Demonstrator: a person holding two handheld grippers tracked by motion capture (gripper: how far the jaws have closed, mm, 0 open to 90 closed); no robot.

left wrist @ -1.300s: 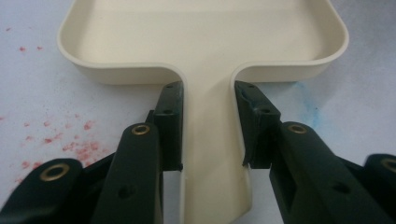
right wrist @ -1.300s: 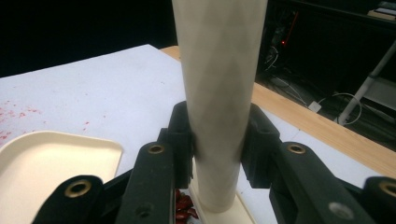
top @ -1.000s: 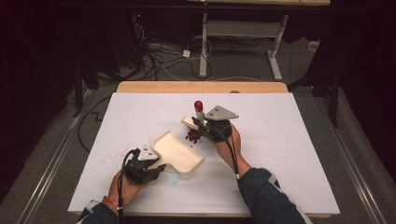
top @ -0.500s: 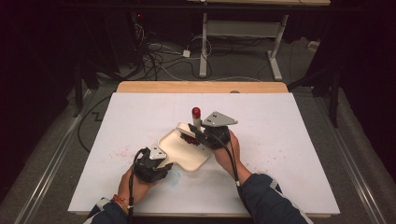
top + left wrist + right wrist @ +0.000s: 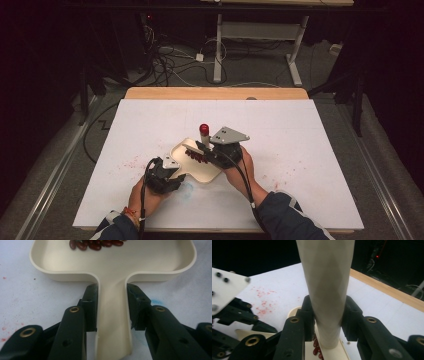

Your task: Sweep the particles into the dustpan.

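left gripper (image 5: pixel 110 307) clamps the dustpan handle (image 5: pixel 112 322); right gripper (image 5: pixel 328 315) grips the brush handle (image 5: pixel 327 285). keep the dustpan (image 5: pixel 197 162) flat while sweeping the beans (image 5: pixel 96 243) inward.

A cream scoop (image 5: pixel 112 267) lay near the table's (image 5: pixel 310 125) front-middle, holding red beans (image 5: pixel 96 243); a cream brush (image 5: pixel 327 287) stood upright over it.

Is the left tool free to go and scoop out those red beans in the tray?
Probably not as things stand. The left tool is shut on the tray's handle, so it is occupied. The beans lie at the tray's far end, beyond its tips.
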